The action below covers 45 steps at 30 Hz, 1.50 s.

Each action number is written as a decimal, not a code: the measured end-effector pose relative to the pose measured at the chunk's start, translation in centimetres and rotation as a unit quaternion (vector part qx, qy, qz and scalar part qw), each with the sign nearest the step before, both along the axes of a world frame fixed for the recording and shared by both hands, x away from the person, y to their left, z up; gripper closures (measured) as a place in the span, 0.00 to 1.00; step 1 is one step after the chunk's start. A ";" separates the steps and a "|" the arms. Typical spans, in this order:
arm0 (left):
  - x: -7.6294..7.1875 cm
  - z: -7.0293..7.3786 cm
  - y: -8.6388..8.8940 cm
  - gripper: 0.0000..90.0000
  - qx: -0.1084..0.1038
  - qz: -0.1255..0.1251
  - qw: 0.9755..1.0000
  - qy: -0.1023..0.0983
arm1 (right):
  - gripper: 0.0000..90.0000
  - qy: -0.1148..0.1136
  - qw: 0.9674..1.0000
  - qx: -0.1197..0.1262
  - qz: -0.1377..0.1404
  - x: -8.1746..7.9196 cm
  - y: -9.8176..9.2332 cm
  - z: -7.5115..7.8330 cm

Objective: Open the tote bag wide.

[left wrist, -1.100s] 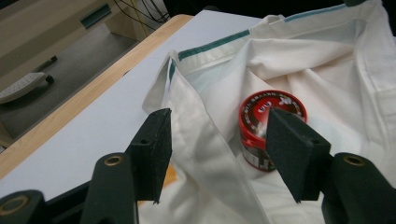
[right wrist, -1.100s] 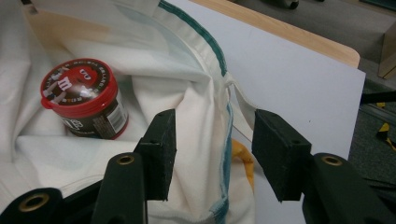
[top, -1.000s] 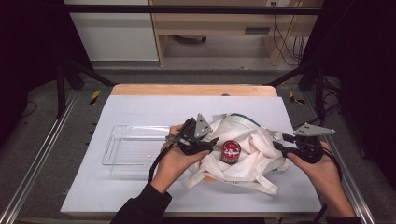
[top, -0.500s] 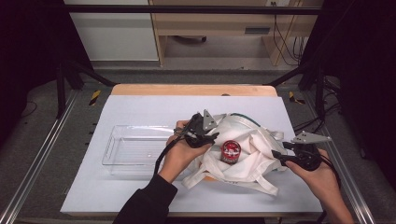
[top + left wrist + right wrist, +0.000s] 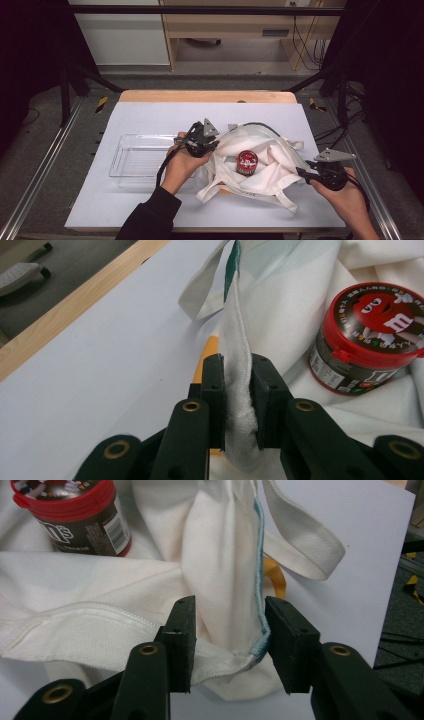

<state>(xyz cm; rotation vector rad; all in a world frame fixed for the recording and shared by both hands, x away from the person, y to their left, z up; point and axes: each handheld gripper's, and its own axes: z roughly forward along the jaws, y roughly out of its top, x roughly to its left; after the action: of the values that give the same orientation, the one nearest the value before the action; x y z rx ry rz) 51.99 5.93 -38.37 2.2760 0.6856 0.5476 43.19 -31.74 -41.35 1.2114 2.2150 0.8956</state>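
Note:
A white cloth tote bag (image 5: 272,172) lies crumpled on the white table top. A red-lidded candy can (image 5: 246,162) stands on it. My left gripper (image 5: 215,145) is at the bag's left edge. In the left gripper view its jaws have just been closing and my left gripper (image 5: 239,375) is shut on a bunched fold of the bag (image 5: 280,305), beside the can (image 5: 367,335). My right gripper (image 5: 302,172) is at the bag's right edge. In the right gripper view, my right gripper (image 5: 227,615) has just been closing around a blue-hemmed fold of the bag (image 5: 215,555), which sits loosely between the jaws.
An empty clear plastic tray (image 5: 131,172) sits left of the bag, just under my left wrist. The bag's straps (image 5: 310,545) trail onto the table. Bare white surface runs behind and in front of the bag. Metal rails line both table sides.
Both grippers have sunk onto the bag's edges. The left one slid slightly right and clamped the cloth. The right one dropped toward the front and narrowed around the hem.

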 end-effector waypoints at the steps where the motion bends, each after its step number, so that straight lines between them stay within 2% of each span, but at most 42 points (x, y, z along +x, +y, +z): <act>1: 0.1 -0.1 0.1 0.87 -0.002 0.000 1.000 0.001 | 0.73 -0.001 1.000 -0.005 0.002 0.0 0.0 -0.1; 2: 0.1 -0.2 0.1 0.88 0.001 0.002 1.000 0.003 | 0.78 -0.002 1.000 -0.012 0.001 0.0 -0.1 -0.2; 3: 0.1 -0.3 0.2 0.88 0.004 0.001 1.000 0.006 | 0.89 -0.005 1.000 -0.020 -0.002 -0.1 -0.2 -0.3; 4: 0.0 -0.5 0.3 0.88 0.004 0.002 1.000 0.007 | 0.90 -0.007 0.999 -0.033 -0.009 -0.1 -0.2 -0.3; 7: -0.5 -0.6 0.6 0.89 0.001 0.002 1.000 0.007 | 0.93 -0.005 0.999 -0.031 -0.014 -0.1 -0.5 -0.2; 9: -0.7 -0.5 0.8 0.89 0.001 0.004 1.000 0.007 | 0.93 -0.012 0.999 -0.027 -0.017 -0.1 -0.8 0.2; 11: -0.7 -0.4 1.0 0.89 0.003 0.005 1.000 0.009 | 0.93 -0.028 0.999 -0.035 -0.024 -0.4 -1.2 0.9; 12: -0.7 -0.4 1.0 0.89 0.004 0.006 1.000 0.010 | 0.93 -0.029 0.999 -0.035 -0.026 -0.5 -1.5 1.1; 14: -0.6 -0.5 0.9 0.89 0.008 0.004 1.000 0.012 | 0.94 -0.026 0.999 -0.028 -0.026 -0.3 -1.8 0.8; 17: -0.7 -1.1 0.8 0.89 0.026 0.001 0.999 0.020 | 0.94 -0.006 0.999 -0.019 -0.030 0.3 -2.1 -1.0; 19: -0.9 -1.4 0.6 0.89 0.042 -0.005 0.999 0.026 | 0.93 -0.001 0.999 -0.009 -0.032 0.5 -2.4 -1.7; 22: -1.2 -1.6 0.7 0.89 0.049 -0.003 0.998 0.029 | 0.93 -0.006 1.000 0.009 -0.027 0.5 -2.7 -2.1; 25: -1.4 -1.9 1.1 0.89 0.040 -0.002 0.999 0.030 | 0.83 -0.028 0.999 0.019 -0.017 0.0 -2.6 -1.2; 30: -1.5 -2.0 1.1 0.89 0.044 -0.005 0.999 0.028 | 0.60 -0.092 0.995 0.034 -0.010 -1.4 -1.9 1.4; 32: -1.5 -2.1 1.0 0.89 0.048 -0.003 0.998 0.027 | 0.54 -0.106 0.994 0.037 -0.001 -1.9 -0.9 2.2; 37: -1.4 -2.2 0.8 0.89 0.062 -0.006 0.998 0.029 | 0.47 -0.109 0.992 0.052 0.041 -2.7 2.3 2.7; 41: -1.3 -2.0 1.0 0.89 0.057 -0.008 0.998 0.039 | 0.44 -0.102 0.990 0.061 0.071 -3.1 4.3 2.1; 45: -1.4 -1.6 0.9 0.87 0.056 -0.010 0.998 0.034 | 0.44 -0.090 0.987 0.070 0.111 -3.5 6.7 1.5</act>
<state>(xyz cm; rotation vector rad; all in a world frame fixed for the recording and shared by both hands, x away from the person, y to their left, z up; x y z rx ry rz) 50.60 6.82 -40.00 2.4130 0.6795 0.5123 39.74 -25.07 -39.86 0.9137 2.1986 1.2156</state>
